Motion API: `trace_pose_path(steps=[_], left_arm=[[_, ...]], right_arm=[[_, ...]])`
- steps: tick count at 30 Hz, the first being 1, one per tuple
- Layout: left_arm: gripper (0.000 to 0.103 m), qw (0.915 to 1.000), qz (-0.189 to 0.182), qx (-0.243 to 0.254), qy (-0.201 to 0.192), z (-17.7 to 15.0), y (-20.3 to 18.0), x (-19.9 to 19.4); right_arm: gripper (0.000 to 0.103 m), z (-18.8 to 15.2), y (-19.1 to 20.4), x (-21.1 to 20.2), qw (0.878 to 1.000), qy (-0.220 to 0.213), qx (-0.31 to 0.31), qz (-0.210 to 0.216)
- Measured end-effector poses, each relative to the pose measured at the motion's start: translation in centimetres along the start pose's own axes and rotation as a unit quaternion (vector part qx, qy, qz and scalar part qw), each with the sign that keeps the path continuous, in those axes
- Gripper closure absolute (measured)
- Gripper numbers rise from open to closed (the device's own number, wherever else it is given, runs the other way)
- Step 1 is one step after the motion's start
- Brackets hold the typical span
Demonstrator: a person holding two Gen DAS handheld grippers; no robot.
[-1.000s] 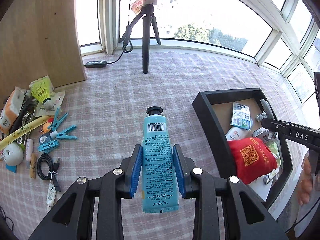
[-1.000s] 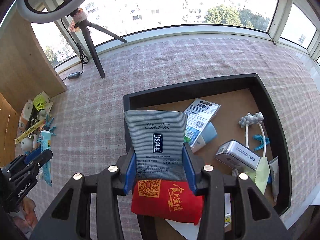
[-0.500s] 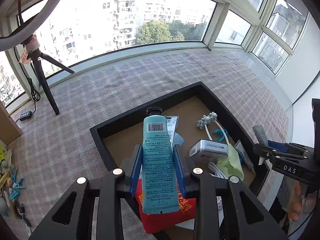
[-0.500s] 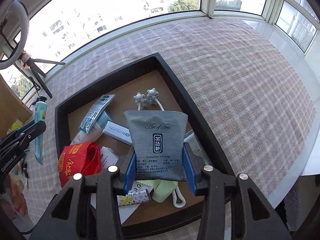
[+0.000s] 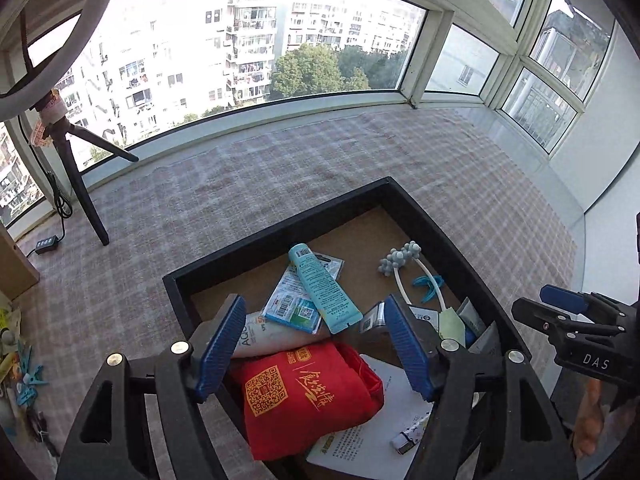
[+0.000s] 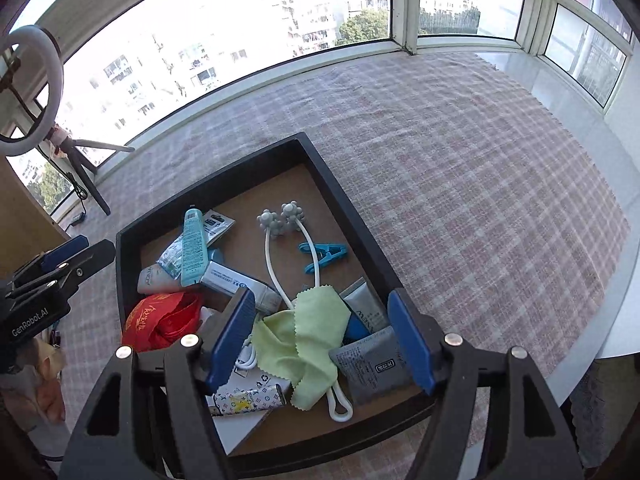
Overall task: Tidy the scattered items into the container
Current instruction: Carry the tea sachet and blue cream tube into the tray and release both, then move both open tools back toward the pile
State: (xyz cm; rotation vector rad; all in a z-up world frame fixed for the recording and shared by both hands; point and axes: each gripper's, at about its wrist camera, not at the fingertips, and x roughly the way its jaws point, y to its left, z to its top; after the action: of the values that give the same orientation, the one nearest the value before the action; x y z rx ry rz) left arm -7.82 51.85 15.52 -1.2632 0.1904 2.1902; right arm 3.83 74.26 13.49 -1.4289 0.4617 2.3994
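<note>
A shallow rectangular tray (image 5: 276,227) with matt black walls and a brown board floor is seen from above on a checked woven cloth (image 5: 280,168) in pink and grey. The left gripper (image 5: 314,346) is held over the tray's near corner; its jaws, faced with ribbed blue pads, are opening and nothing is gripped between them. Beyond them a smooth turquoise tube (image 5: 322,289) with printed text is seen lying flat in the tray, resting slantwise across a glossy card packet (image 5: 294,306), with a white tube (image 5: 264,334) just beside it. A crumpled red bag (image 5: 304,390) with yellow printing fills the near corner, partly over a white paper sheet (image 5: 360,440). The right gripper (image 6: 322,338) is held over the opposite near corner — its jaws are likewise opening, and no pad presses on anything. Under them a grey striped sachet (image 6: 370,366), flat and foil-like, is seen lying in the tray beside a pale green cloth (image 6: 308,332) with pinked, zigzag edges. A white looped cord (image 6: 294,258) ending in two knobbly grey balls, a blue plastic clothes peg (image 6: 326,254) and a silver box (image 6: 240,282) lie on the tray floor. At the left edge of the left view, further pegs (image 5: 26,380) are scattered on the cloth, well apart from the tray. A black tripod (image 5: 76,176) stands by the window.
</note>
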Motion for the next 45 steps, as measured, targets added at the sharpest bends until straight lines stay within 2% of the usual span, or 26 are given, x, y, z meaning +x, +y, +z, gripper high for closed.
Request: trace_pose_path(steps=[5,10,15,20,25,30,36,40,45], left_arm=[[0.035,0.9998,0.013,-0.016,-0.001,-1.3,2.3,-1.1],[0.035,0.9982,0.036,-0.047,-0.001,-3.4,6.3,-2.6],[0.035,0.9931,0.072,-0.092,-0.004,-6.5,12.0,-4.8],[0.035,0.9839,0.108,-0.142,-0.004,-10.2,18.0,-7.1],[0.036,0.9703,0.141,-0.196,-0.001,-14.3,23.8,-9.5],[0.038,0.9539,0.169,-0.248,0.002,-18.7,28.6,-11.9],[0.040,0.9365,0.191,-0.294,0.005,-22.9,32.7,-14.0],[0.040,0.9343,0.186,-0.304,0.017,-25.2,34.4,-14.1],[0.041,0.9390,0.173,-0.295,0.034,-26.8,35.4,-12.8]], right_arm=[[0.035,0.0,2.1,0.1,1.000,-0.002,-0.015,0.022],[0.035,-0.1,6.0,0.7,0.998,0.001,-0.049,0.046],[0.035,-0.2,11.3,1.5,0.993,0.007,-0.093,0.076],[0.035,-0.9,18.1,2.4,0.982,0.018,-0.155,0.107],[0.035,-2.1,25.1,3.1,0.964,0.026,-0.226,0.138],[0.035,-3.6,32.0,3.6,0.940,0.034,-0.295,0.168],[0.035,-5.3,39.1,4.6,0.911,0.046,-0.362,0.192],[0.035,-6.5,42.9,5.6,0.893,0.054,-0.400,0.200],[0.035,-7.9,46.8,7.5,0.863,0.071,-0.455,0.210]])
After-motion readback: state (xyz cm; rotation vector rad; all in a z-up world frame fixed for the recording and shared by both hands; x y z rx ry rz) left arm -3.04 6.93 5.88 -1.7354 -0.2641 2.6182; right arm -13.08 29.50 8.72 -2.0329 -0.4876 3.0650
